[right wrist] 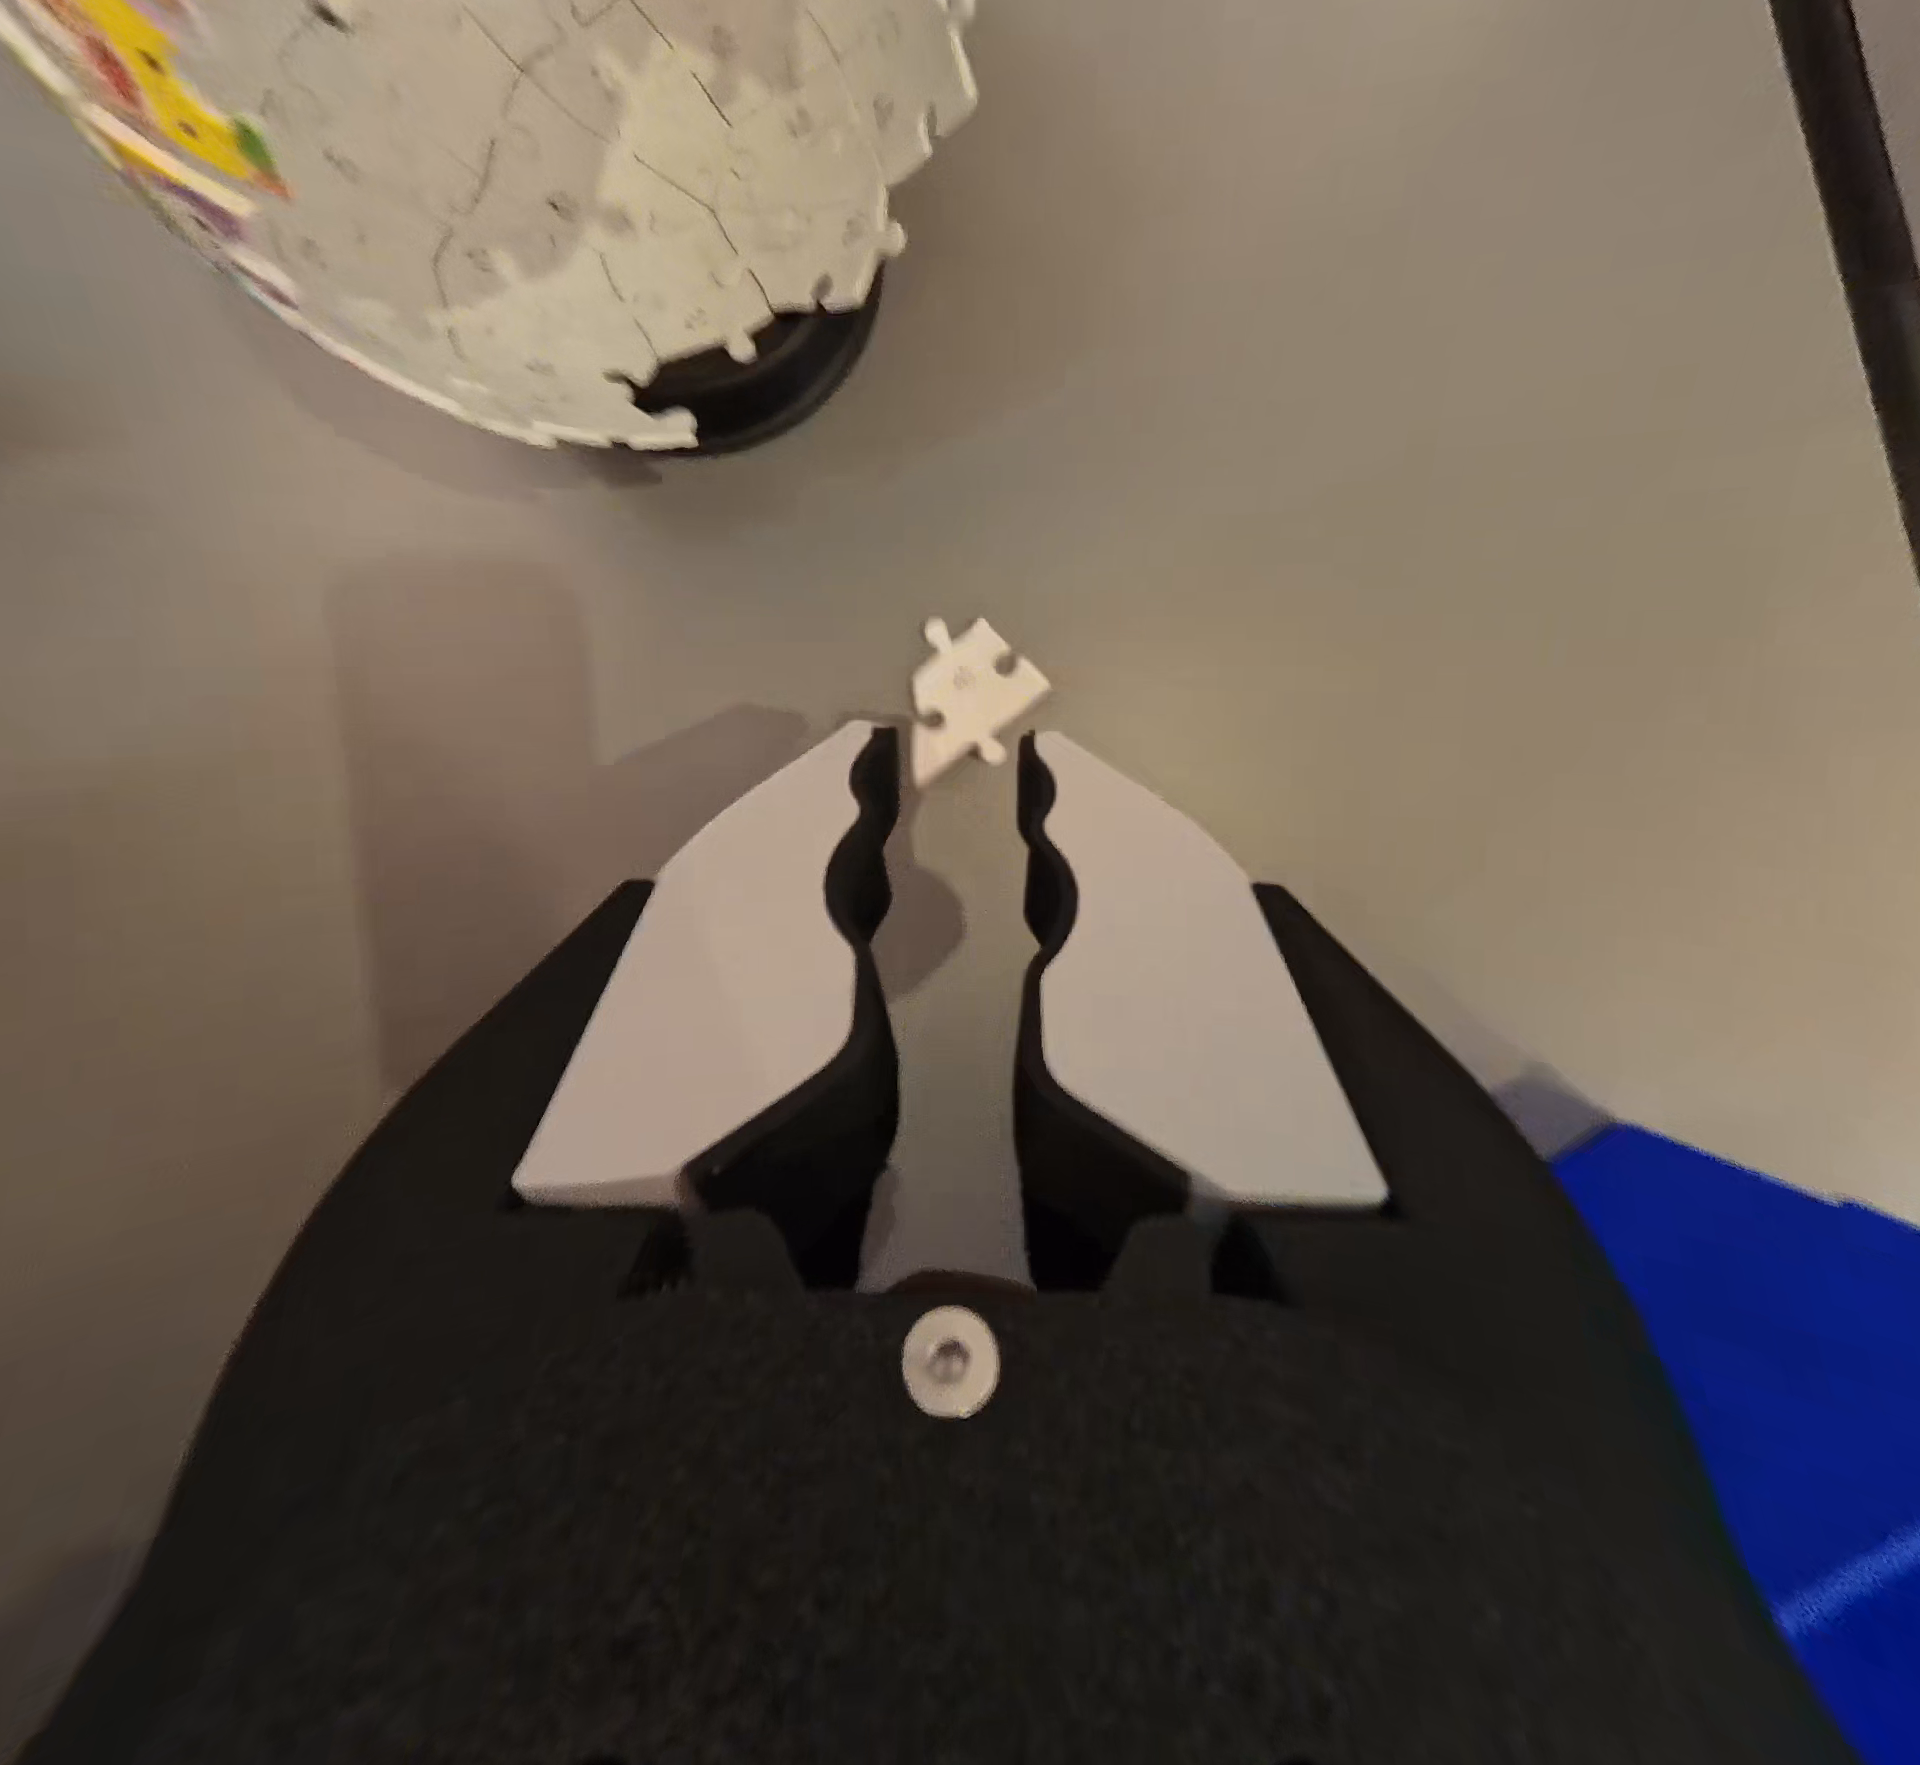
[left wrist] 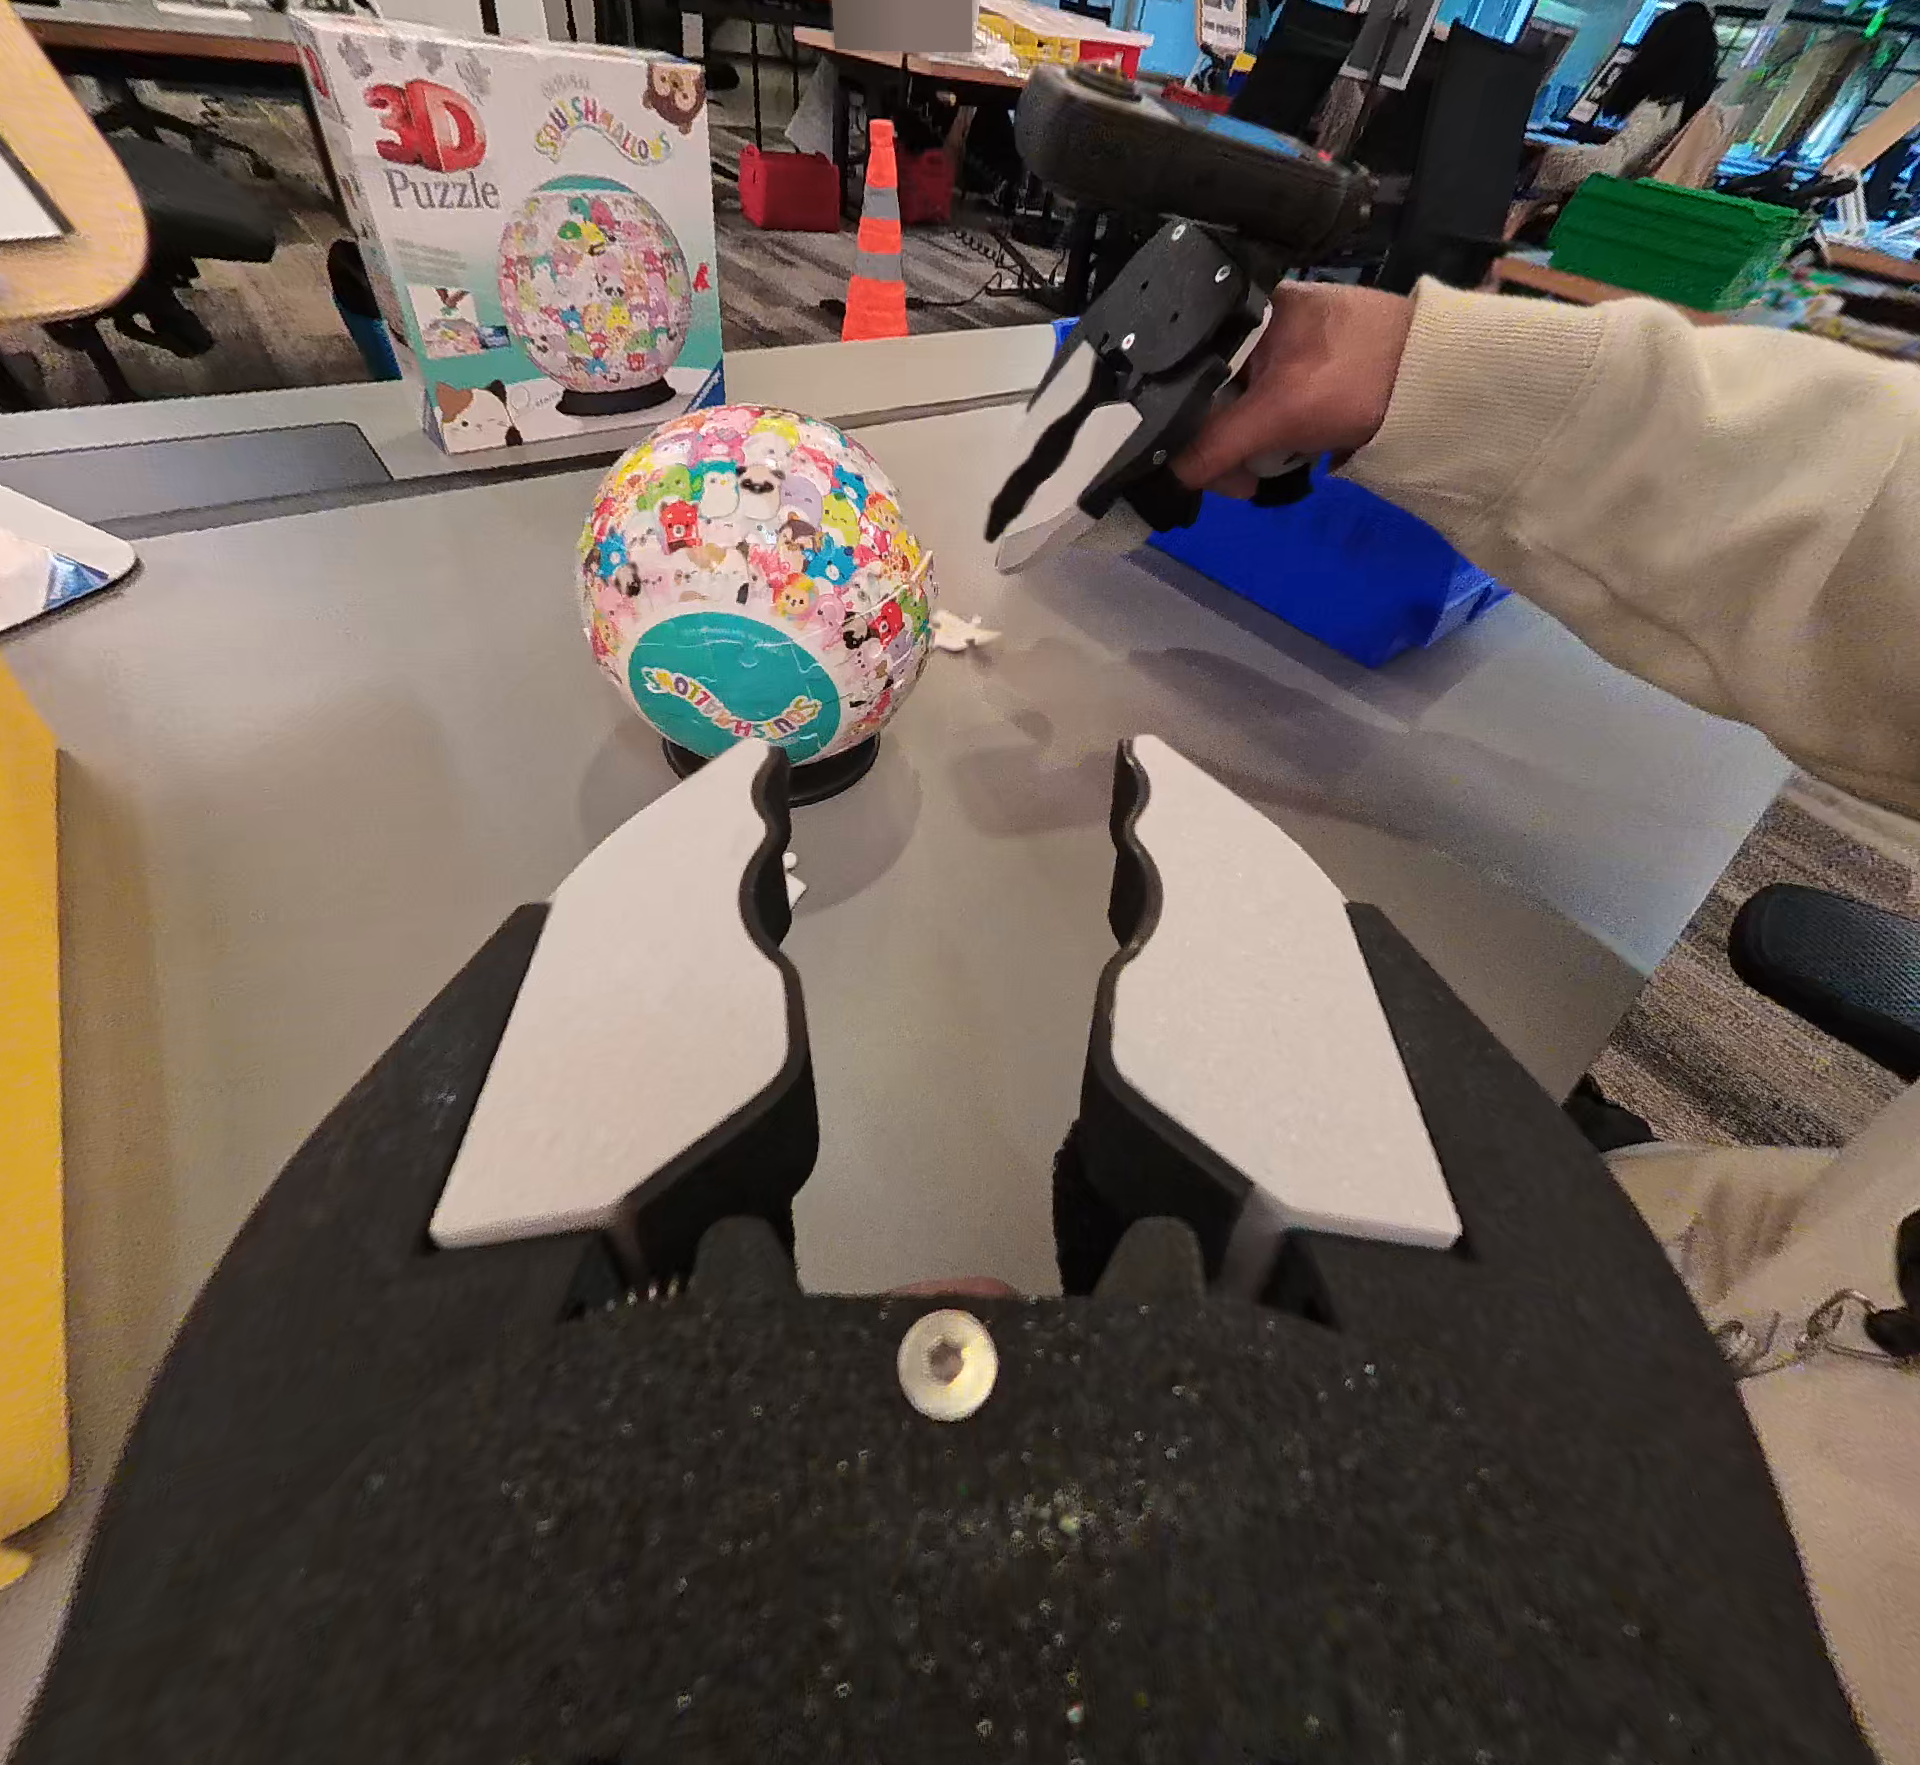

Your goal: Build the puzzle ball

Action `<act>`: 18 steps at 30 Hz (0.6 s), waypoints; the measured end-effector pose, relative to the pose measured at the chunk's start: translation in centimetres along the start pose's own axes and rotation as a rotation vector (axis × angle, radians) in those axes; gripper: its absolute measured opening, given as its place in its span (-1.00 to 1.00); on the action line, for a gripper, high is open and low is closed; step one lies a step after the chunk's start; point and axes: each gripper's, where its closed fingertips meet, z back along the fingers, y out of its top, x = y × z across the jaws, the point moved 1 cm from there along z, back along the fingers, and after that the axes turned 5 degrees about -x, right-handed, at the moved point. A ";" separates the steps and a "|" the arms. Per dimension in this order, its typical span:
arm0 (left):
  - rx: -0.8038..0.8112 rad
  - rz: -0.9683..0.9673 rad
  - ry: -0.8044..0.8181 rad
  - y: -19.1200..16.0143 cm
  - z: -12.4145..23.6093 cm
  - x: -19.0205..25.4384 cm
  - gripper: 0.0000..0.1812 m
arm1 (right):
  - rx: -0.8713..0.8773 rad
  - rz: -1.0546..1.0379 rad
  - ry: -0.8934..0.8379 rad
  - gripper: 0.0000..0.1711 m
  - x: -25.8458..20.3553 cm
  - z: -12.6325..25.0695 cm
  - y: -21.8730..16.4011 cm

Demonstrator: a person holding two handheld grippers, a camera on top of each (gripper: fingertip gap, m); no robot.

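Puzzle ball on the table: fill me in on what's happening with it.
A person is building the puzzle ball with two handheld grippers. The ball sits on a black stand, partly done, with a side open onto the pieces' white backs. The right gripper, open, hovers over a loose white puzzle piece lying on the grey table, apparently about to grasp it. The left gripper is open and empty, short of the ball.

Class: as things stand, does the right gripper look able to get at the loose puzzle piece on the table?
Probably yes. The right gripper is open, the puzzle piece lies flat just beyond its fingertips, and nothing sits between them.
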 end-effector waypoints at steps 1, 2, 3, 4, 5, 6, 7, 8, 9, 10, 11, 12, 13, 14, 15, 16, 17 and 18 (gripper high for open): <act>0.008 0.002 -0.003 0.0 0.3 0.0 -0.35 | -0.043 -0.016 -0.028 -0.75 0.5 0.0 -0.8; 0.015 0.003 -0.008 0.0 0.6 0.1 -0.35 | -0.087 -0.037 -0.066 -0.75 0.8 -0.5 -1.5; 0.018 0.000 -0.010 -0.1 0.8 0.2 -0.35 | -0.091 -0.061 -0.106 -0.75 0.9 -1.1 -1.9; 0.020 -0.006 -0.009 -0.2 0.9 0.2 -0.35 | -0.055 -0.090 -0.133 -0.74 0.6 -1.7 -2.0; 0.019 -0.012 -0.007 -0.4 1.1 0.2 -0.35 | -0.018 -0.128 -0.158 -0.73 0.2 -2.1 -1.9; 0.017 -0.017 -0.006 -0.5 1.3 0.2 -0.35 | 0.006 -0.181 -0.178 -0.71 -0.2 -2.4 -2.1; 0.018 -0.019 -0.005 -0.6 1.5 0.2 -0.35 | 0.029 -0.250 -0.192 -0.68 -0.7 -2.6 -2.3; 0.022 -0.020 -0.002 -0.7 1.8 0.2 -0.35 | 0.074 -0.333 -0.195 -0.62 -1.3 -2.8 -2.1; 0.027 -0.016 -0.002 -0.7 2.0 0.2 -0.35 | 0.133 -0.409 -0.177 -0.62 -2.2 -2.9 -1.7; 0.031 -0.010 -0.005 -0.8 2.3 0.2 -0.35 | 0.171 -0.477 -0.191 -0.63 -2.5 -2.9 -1.4; 0.033 -0.002 -0.010 -0.9 2.4 0.1 -0.35 | 0.200 -0.509 -0.199 -0.67 -2.8 -3.1 -1.1; 0.036 0.004 -0.015 -0.9 2.6 0.1 -0.35 | 0.217 -0.518 -0.219 -0.68 -2.9 -3.3 -0.7; 0.037 0.007 -0.020 -1.0 2.7 0.0 -0.35 | 0.220 -0.517 -0.251 -0.68 -2.8 -3.5 -0.5; 0.036 0.008 -0.025 -1.0 2.8 -0.1 -0.35 | 0.210 -0.510 -0.271 -0.68 -2.7 -3.7 -0.4; 0.034 0.006 -0.028 -1.1 2.9 -0.1 -0.35 | 0.183 -0.507 -0.300 -0.68 -2.5 -4.0 -0.5; 0.034 0.001 -0.028 -1.1 3.1 -0.2 -0.35 | 0.164 -0.504 -0.333 -0.68 -2.1 -4.2 -0.8; 0.035 -0.005 -0.025 -1.0 3.2 -0.4 -0.35 | 0.152 -0.500 -0.340 -0.68 -2.0 -4.4 -1.0; 0.035 -0.008 -0.022 -1.0 3.4 -0.6 -0.35 | 0.140 -0.507 -0.334 -0.69 -1.8 -4.6 -1.2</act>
